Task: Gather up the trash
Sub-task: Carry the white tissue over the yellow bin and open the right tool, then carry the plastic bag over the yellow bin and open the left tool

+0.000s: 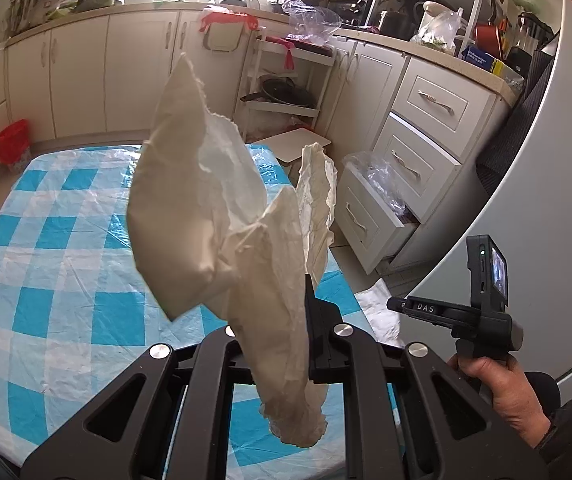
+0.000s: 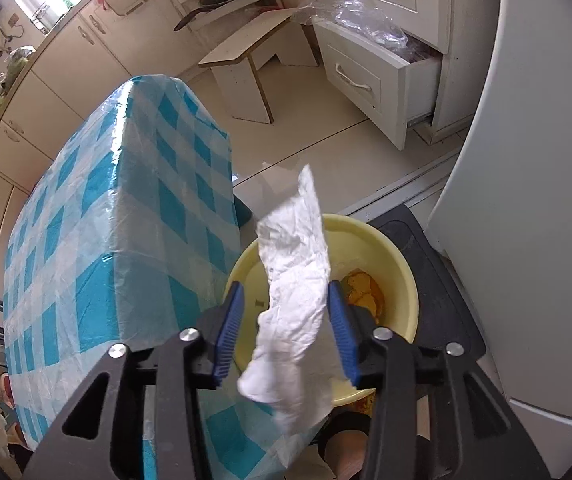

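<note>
My left gripper (image 1: pixel 274 316) is shut on a crumpled cream paper wrapper (image 1: pixel 206 216) and holds it up above the blue checked table (image 1: pixel 46 264). My right gripper (image 2: pixel 284 312) is open above a yellow bin (image 2: pixel 398 264) that stands on the floor beside the table (image 2: pixel 106 240). A crumpled white tissue (image 2: pixel 298 304) sits loosely between its blue pads (image 2: pixel 340 324), which stand apart from it. Orange scraps (image 2: pixel 362 292) lie in the bin. The right gripper also shows in the left wrist view (image 1: pixel 482 304), held in a hand.
A white fridge (image 2: pixel 526 200) stands right of the bin. An open drawer (image 2: pixel 374 72) with clear plastic and a low white stool (image 2: pixel 246 64) stand beyond. A red bin (image 1: pixel 13 146) stands by the far cabinets. A black mat (image 2: pixel 446 304) lies under the yellow bin.
</note>
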Motion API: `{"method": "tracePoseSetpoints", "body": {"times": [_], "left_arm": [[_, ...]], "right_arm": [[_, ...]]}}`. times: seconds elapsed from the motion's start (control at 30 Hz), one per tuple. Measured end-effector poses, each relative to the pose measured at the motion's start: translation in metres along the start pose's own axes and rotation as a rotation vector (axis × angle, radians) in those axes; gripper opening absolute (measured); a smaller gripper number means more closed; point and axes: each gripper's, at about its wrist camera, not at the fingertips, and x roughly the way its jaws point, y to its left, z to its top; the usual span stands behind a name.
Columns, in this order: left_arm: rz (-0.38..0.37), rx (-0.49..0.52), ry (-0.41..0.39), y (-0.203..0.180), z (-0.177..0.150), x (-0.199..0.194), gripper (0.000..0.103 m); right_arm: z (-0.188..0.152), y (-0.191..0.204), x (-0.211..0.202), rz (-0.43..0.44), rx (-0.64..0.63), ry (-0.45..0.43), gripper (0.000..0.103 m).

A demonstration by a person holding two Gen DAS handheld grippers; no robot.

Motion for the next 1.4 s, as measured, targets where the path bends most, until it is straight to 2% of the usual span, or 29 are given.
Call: {"method": "tracePoseSetpoints", "body": {"times": [0.07, 0.17, 0.2, 0.33, 0.47, 0.53, 0.63, 0.73, 0.93, 1.33, 1.4], "left_arm": [[-0.005, 0.000, 0.007, -0.001, 0.000, 0.003, 0.011], [-0.019, 0.002, 0.021, -0.006, 0.000, 0.008, 0.011], [-0.026, 0.001, 0.026, -0.009, 0.000, 0.011, 0.011], [-0.064, 0.010, 0.048, -0.027, 0.000, 0.022, 0.011], [-0.105, 0.029, 0.070, -0.051, 0.000, 0.037, 0.011], [-0.123, 0.039, 0.081, -0.063, -0.002, 0.045, 0.011], [-0.144, 0.048, 0.111, -0.079, -0.006, 0.063, 0.011], [-0.165, 0.035, 0.161, -0.093, -0.012, 0.086, 0.011], [-0.189, 0.059, 0.225, -0.120, -0.026, 0.116, 0.011], [-0.167, 0.092, 0.335, -0.141, -0.047, 0.162, 0.012], [-0.166, 0.098, 0.342, -0.145, -0.046, 0.167, 0.018]], "right_arm": [[0.001, -0.002, -0.008, 0.019, 0.020, -0.027, 0.048], [0.003, -0.003, -0.029, 0.067, 0.048, -0.116, 0.055], [0.004, -0.003, -0.039, 0.088, 0.057, -0.159, 0.060], [0.004, -0.002, -0.087, 0.122, 0.071, -0.378, 0.068], [-0.003, -0.003, -0.131, 0.094, 0.070, -0.590, 0.077], [-0.008, -0.008, -0.147, 0.091, 0.084, -0.668, 0.077], [-0.008, -0.018, -0.162, 0.092, 0.123, -0.737, 0.078], [-0.006, -0.027, -0.166, 0.105, 0.169, -0.758, 0.079], [0.000, -0.033, -0.162, 0.135, 0.189, -0.729, 0.079], [-0.006, -0.036, -0.160, 0.168, 0.209, -0.700, 0.079], [-0.006, -0.036, -0.160, 0.169, 0.209, -0.696, 0.079]]}}
